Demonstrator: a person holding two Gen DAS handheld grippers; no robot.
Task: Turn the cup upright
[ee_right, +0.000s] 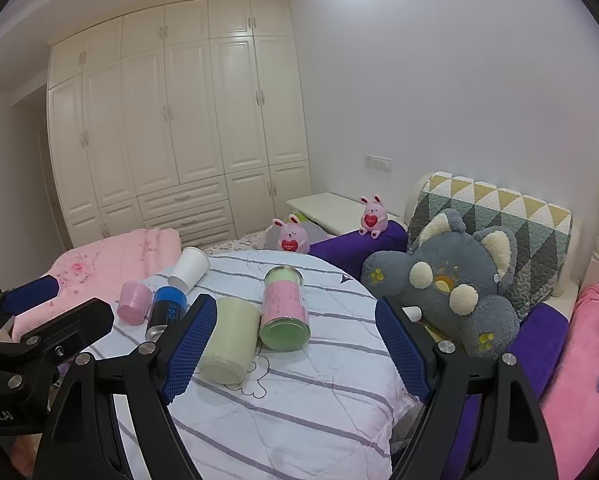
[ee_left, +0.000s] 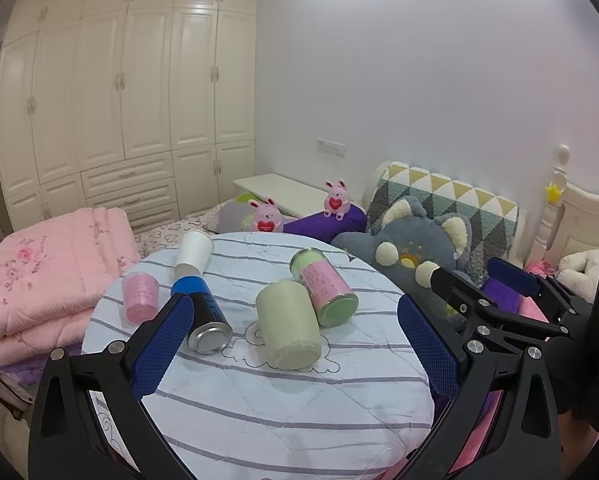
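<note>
Several cups lie on a round table with a striped cloth (ee_left: 283,408). A pale green cup (ee_left: 289,325) lies on its side in the middle, also in the right wrist view (ee_right: 229,343). A green and pink cup (ee_left: 325,288) lies beside it (ee_right: 285,309). A black and blue cup (ee_left: 201,314) lies on its side to the left. A white cup (ee_left: 193,254) lies at the back left. A small pink cup (ee_left: 140,296) stands upside down. My left gripper (ee_left: 295,340) is open and empty, short of the cups. My right gripper (ee_right: 295,344) is open and empty.
A folded pink quilt (ee_left: 39,280) lies left of the table. A grey plush bear (ee_left: 415,252) and a patterned cushion (ee_right: 499,216) sit to the right on the bed. Two pink bunny toys (ee_left: 299,210) sit behind. A wardrobe (ee_left: 119,100) fills the back wall.
</note>
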